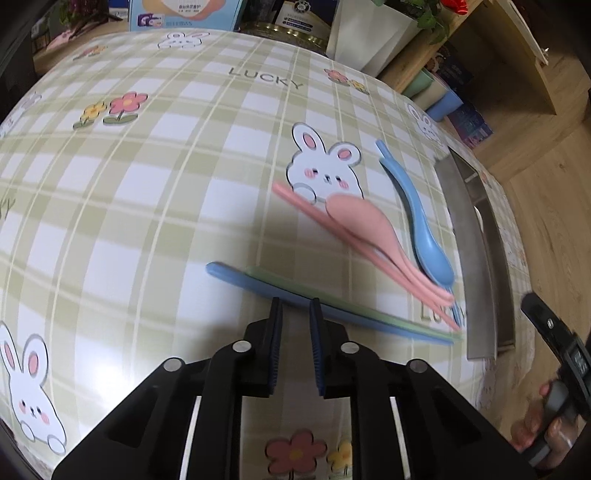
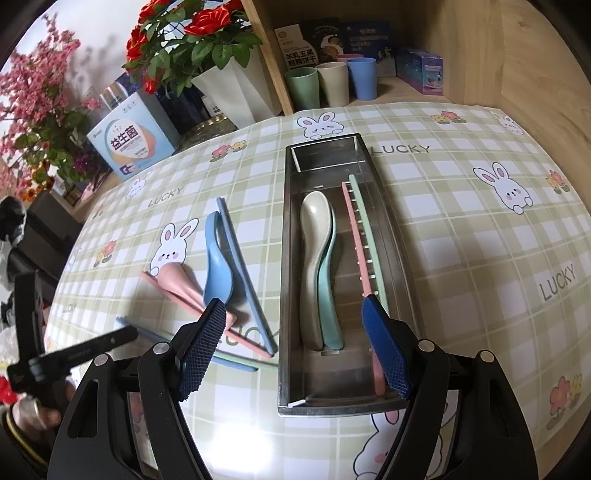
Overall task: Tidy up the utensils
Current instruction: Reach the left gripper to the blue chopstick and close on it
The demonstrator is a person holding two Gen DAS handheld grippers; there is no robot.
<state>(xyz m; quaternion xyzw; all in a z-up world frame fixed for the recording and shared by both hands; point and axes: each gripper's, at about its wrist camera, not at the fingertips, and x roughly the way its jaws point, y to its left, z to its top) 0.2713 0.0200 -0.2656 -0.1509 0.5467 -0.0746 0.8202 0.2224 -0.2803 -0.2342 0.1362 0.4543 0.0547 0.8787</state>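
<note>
My left gripper (image 1: 295, 308) has its fingers a little apart, holding nothing, just above the blue chopstick (image 1: 258, 284); my right gripper (image 2: 295, 325) is wide open and empty over the metal tray (image 2: 291, 258); the pink spoon (image 1: 362, 225) and blue spoon (image 1: 421, 225) lie on the tablecloth (image 1: 147, 206) beside the tray.

A green-and-white checked tablecloth (image 2: 461, 236) printed with rabbits, flowers and "LUCKY" fills the middle of the right wrist view. At upper left, red artificial roses (image 2: 192, 33) stand in a white faceted pot (image 2: 240, 88), beside a light-blue printed box (image 2: 129, 144). Top centre, green, beige and blue plastic cups (image 2: 334, 83) stand in a row on a wooden shelf (image 2: 402, 86).
</note>
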